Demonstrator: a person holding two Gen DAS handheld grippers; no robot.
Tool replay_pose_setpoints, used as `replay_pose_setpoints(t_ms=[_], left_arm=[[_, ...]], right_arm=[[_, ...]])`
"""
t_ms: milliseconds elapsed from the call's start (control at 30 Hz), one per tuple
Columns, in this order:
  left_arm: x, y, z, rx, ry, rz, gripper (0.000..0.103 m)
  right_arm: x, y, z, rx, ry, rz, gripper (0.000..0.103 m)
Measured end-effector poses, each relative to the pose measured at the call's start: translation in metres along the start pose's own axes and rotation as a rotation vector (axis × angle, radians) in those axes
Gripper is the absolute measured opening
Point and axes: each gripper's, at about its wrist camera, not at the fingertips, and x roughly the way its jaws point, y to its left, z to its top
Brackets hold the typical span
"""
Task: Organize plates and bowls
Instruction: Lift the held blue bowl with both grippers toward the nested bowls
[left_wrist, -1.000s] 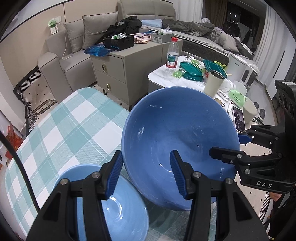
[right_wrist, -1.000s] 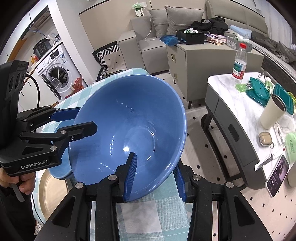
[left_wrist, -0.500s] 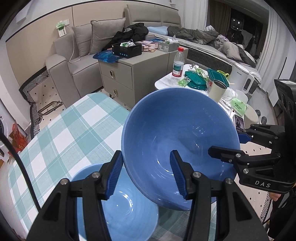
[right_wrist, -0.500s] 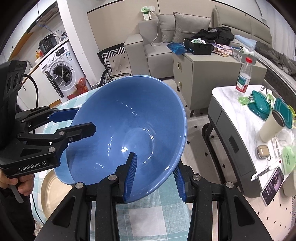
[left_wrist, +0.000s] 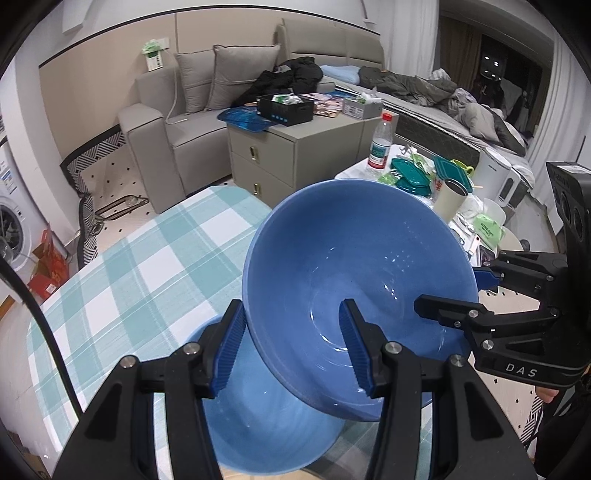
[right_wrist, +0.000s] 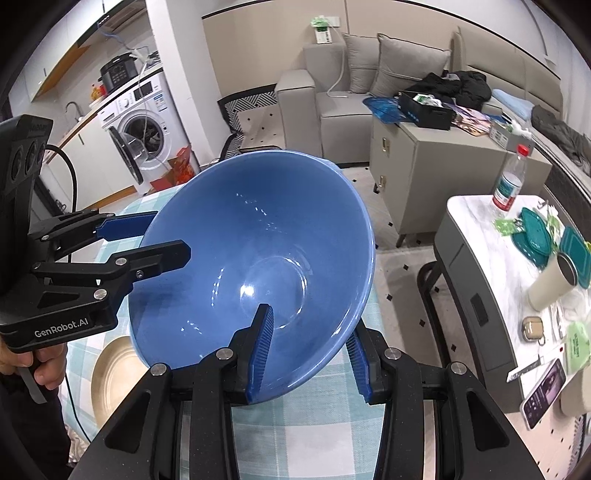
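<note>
Left wrist view shows the large blue bowl (left_wrist: 354, 291) held tilted above the checked tablecloth (left_wrist: 147, 266), with a second, lighter blue bowl (left_wrist: 258, 417) lying on the table directly under it, near the camera; that lower bowl does not show in the right wrist view. Right wrist view alone shows a gold plate (right_wrist: 110, 373) on the cloth at the near left, partly under the held bowl (right_wrist: 255, 258). The left gripper (left_wrist: 291, 350) pinches the bowl's near rim, one blue pad inside and one outside, and the right gripper (right_wrist: 306, 350) pinches the rim on the opposite side the same way. The bowl is tipped so that its mouth faces up and toward the cameras, its far rim higher than its near rim. Beyond the table stand a grey cabinet (left_wrist: 295, 155) and a sofa (right_wrist: 332, 99).
</note>
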Motion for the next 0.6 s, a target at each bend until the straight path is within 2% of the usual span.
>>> replay_pose_setpoints(t_ms=[600], left_arm=[[-0.031,0.048,-0.038,-0.105,-0.005,0.081,0.052]], right_arm=[[0.018,0.057,0.006,-0.106,0.028,0.087,0.040]])
